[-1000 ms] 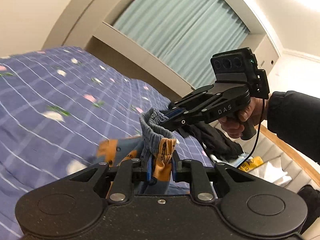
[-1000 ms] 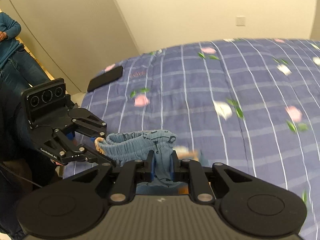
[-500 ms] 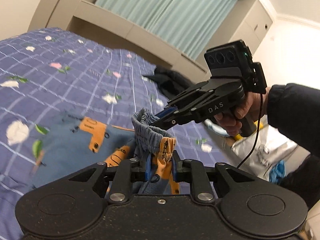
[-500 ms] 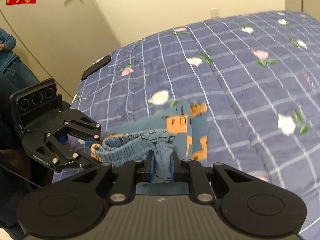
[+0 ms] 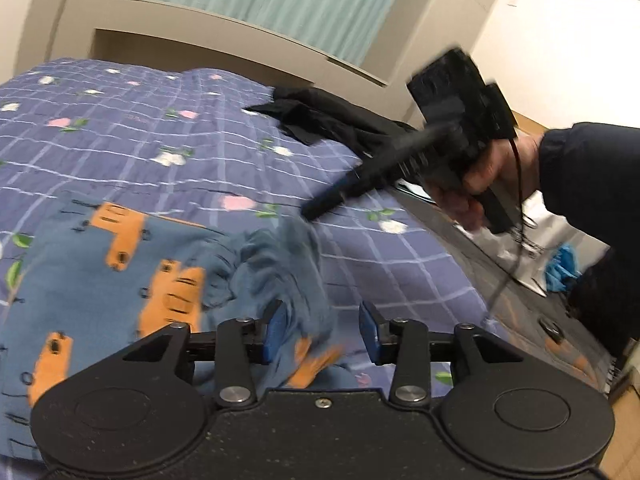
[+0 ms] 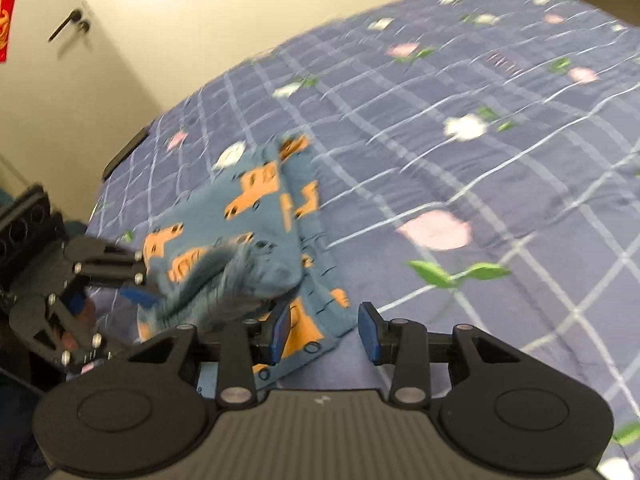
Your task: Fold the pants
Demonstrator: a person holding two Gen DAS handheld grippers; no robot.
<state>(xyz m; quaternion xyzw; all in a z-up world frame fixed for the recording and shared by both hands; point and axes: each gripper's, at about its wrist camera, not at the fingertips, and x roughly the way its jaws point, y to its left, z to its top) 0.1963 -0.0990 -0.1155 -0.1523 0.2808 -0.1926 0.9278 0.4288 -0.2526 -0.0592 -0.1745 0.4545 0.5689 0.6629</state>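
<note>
Small blue pants [image 5: 92, 280] with orange prints lie on the purple checked bedspread, also in the right wrist view [image 6: 256, 220]. Their elastic waistband [image 5: 280, 268] is bunched up and falling, blurred, just in front of both grippers; in the right wrist view it [image 6: 224, 280] sits left of the jaws. My left gripper [image 5: 322, 334] is open and empty, with the waistband against its left pad. My right gripper [image 6: 324, 334] is open and empty above the pants' near edge. The right gripper shows blurred in the left wrist view [image 5: 404, 160], and the left one in the right wrist view [image 6: 100, 280].
A black garment [image 5: 324, 124] lies on the bed's far corner. A dark flat object [image 6: 124, 152] sits at the bed's edge near the door. The bedspread [image 6: 460, 140] stretches to the right. The floor beside the bed holds bags and clutter [image 5: 552, 256].
Both grippers have opened and let go of the waistband, which is dropping onto the pants. Both have moved lower and apart; the views are motion-blurred.
</note>
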